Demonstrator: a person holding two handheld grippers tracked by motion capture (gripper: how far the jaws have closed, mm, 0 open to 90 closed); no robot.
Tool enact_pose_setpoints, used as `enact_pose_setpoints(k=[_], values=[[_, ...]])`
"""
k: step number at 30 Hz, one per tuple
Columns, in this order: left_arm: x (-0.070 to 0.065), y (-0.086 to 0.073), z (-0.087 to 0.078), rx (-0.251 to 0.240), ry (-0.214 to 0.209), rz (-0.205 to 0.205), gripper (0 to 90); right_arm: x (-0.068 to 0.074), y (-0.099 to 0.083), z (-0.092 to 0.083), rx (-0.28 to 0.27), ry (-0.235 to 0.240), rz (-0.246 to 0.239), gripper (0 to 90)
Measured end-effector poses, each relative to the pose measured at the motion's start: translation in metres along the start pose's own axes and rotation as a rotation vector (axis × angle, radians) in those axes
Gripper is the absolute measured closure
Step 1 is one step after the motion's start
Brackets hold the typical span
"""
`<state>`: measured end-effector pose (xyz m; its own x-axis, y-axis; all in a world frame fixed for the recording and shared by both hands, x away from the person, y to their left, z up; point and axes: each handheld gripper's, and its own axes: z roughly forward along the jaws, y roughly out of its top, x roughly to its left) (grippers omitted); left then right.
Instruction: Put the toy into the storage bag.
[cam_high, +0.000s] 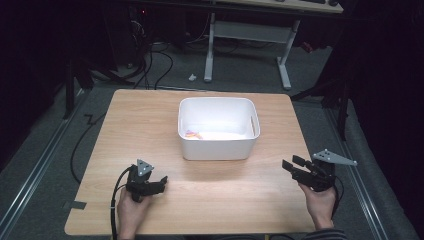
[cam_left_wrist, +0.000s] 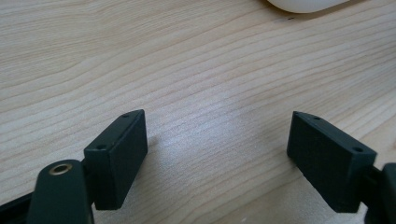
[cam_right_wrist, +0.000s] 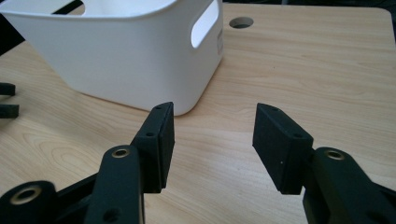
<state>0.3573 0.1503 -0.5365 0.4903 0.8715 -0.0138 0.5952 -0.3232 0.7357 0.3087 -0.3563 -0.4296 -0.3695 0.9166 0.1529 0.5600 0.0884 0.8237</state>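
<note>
White bin stands upright on the tabletop, centred between the left and right edges and nearer the far edge than the near one; open top, handle slot in its right wall. Something small and orange-yellow lies on its floor toward the near-left corner; too small to identify. Judgement: the bin sits mid-table so either hand can reach it. Left gripper rests low near the near-left corner, jaws spread wide with only bare wood between them in the left gripper view; bin well apart from it, ahead and to its right. Right gripper is held by the near-right edge, angled toward the bin, jaws apart and empty; in the right gripper view the bin's near corner lies beyond the fingertips, not between them, no contact. Neither hand holds anything; both look parked at the near edge.
</note>
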Motion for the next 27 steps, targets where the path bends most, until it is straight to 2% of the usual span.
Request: enact_pose_setpoints(k=[3,14,23,27], values=[[0.000,0.000,0.000,-0.002,0.001,0.000,20.6,-0.001,-0.005,0.006,0.013,-0.009,-0.005,48.4],[0.000,0.000,0.000,0.000,0.000,0.000,20.6,-0.004,-0.018,0.022,0.042,-0.006,0.031,48.6],[0.000,0.000,0.000,-0.002,0.001,0.000,20.6,0.000,-0.025,0.039,0.075,-0.017,0.017,47.6],[0.000,0.000,0.000,-0.002,0.001,0.000,20.6,0.003,-0.029,0.047,0.088,-0.069,-0.028,47.5]])
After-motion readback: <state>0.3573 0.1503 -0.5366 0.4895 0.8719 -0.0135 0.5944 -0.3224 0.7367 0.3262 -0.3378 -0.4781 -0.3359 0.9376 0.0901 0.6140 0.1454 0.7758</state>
